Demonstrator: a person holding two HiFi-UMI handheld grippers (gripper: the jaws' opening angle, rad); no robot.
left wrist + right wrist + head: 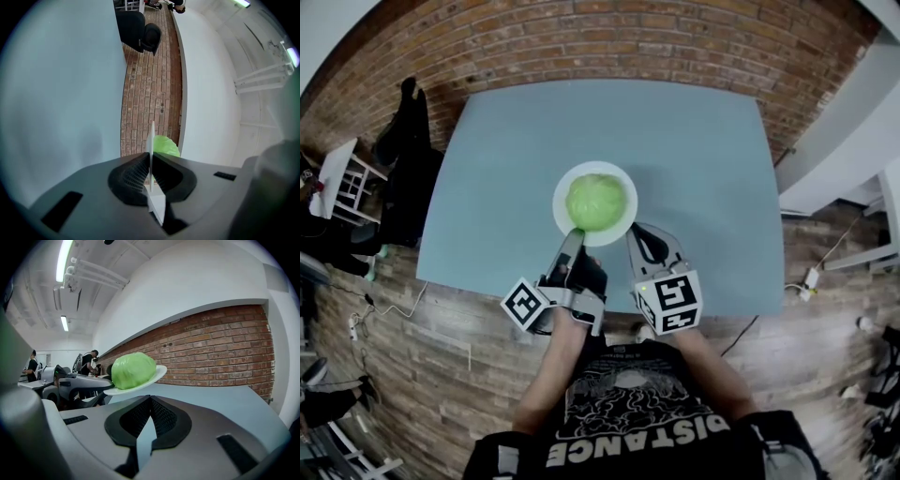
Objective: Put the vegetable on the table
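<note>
A round green cabbage (596,202) lies on a white plate (562,187) in the middle of the blue-grey table (694,150). My left gripper (574,234) is shut on the plate's near-left rim. In the left gripper view the plate (152,140) shows edge-on between the left gripper's (151,159) jaws, with the cabbage (165,146) behind it. My right gripper (636,230) sits just off the plate's near-right rim, shut and holding nothing. From the right gripper (150,399) the cabbage (133,371) and plate (157,375) appear close ahead, tilted.
A brick wall and brick floor surround the table. A black chair with dark clothing (403,159) and a white stool (342,178) stand off the table's left side. White panels (844,141) stand at the right. People (89,359) stand far off.
</note>
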